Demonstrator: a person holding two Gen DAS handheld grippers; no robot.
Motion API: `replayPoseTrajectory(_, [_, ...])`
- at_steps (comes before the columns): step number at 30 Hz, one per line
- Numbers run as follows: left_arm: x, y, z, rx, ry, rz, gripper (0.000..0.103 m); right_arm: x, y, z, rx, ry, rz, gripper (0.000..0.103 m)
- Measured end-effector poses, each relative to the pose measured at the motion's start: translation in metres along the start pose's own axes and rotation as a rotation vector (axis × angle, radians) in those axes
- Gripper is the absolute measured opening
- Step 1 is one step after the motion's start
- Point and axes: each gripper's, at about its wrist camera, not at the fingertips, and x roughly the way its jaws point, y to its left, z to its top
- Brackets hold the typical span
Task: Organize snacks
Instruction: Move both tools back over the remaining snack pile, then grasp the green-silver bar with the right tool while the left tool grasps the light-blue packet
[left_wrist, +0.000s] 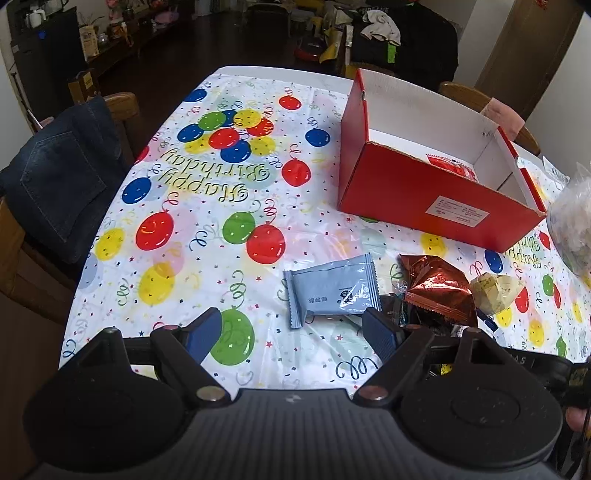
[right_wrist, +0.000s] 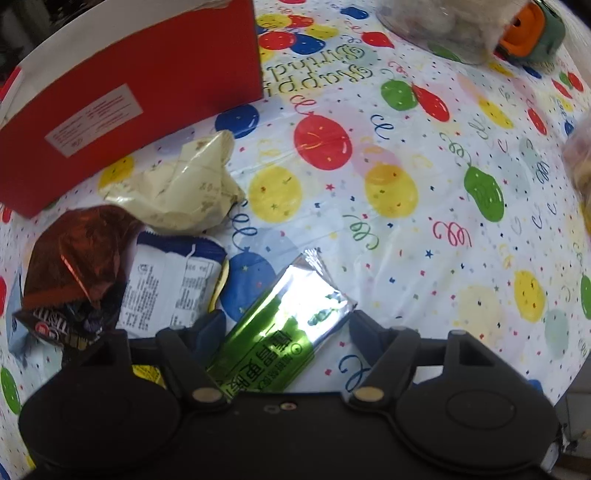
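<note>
From the left wrist camera, the left gripper (left_wrist: 291, 330) hangs over the balloon-printed plastic tablecloth (left_wrist: 207, 206) with its blue-padded fingers (left_wrist: 202, 334) spread wide and nothing between them. Just ahead lies a flat pale-blue foil snack packet (left_wrist: 332, 290), its long axis running left to right with a slight upward tilt to the right. To its right sit a crumpled copper-red foil packet (left_wrist: 437, 288) and a cream crinkled wrapper (left_wrist: 496, 291), touching in a loose cluster. Beyond them stands an open red cardboard box with a white interior (left_wrist: 436, 199); a red sachet (left_wrist: 448, 166) lies on its floor.

From the right wrist camera, the right gripper (right_wrist: 286, 328) is also released, fingers wide apart. A shiny green-and-silver foil snack bar (right_wrist: 284, 321) lies on the cloth between them, its long axis diagonal, the silver end pointing away up-right. I cannot tell whether the fingers touch it. Left of it lie a white-and-blue printed packet (right_wrist: 173, 284), the copper-red packet (right_wrist: 74, 251) and the cream wrapper (right_wrist: 181, 188), near the red box (right_wrist: 147, 85).
</note>
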Motion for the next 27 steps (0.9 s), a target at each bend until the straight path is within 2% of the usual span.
replayPoseTrajectory(3, [0.005,-0.006,0.005,0.082,0.014,-0.042,0.083,-0.002,-0.003,-0.002,-0.038,0.001,0.02,0.066])
replayPoseTrajectory(8, [0.018,-0.015,0.011,0.289,0.03,-0.149,0.083,-0.006,-0.012,-0.005,-0.093,-0.006,0.049,0.054])
replayPoseTrajectory(12, [0.037,-0.015,0.017,0.398,0.068,-0.19,0.083,-0.008,-0.018,-0.008,-0.104,-0.01,0.079,0.046])
replayPoseTrajectory(16, [0.062,-0.012,0.023,0.501,0.143,-0.225,0.083,-0.011,-0.02,-0.013,-0.136,-0.02,0.109,0.043])
replayPoseTrajectory(21, [0.084,-0.006,0.036,0.621,0.186,-0.205,0.083,-0.02,-0.019,-0.021,-0.179,-0.048,0.138,0.042])
replayPoseTrajectory(27, [0.099,-0.008,0.054,0.734,0.275,-0.322,0.083,-0.052,-0.014,-0.024,-0.239,-0.13,0.232,0.041])
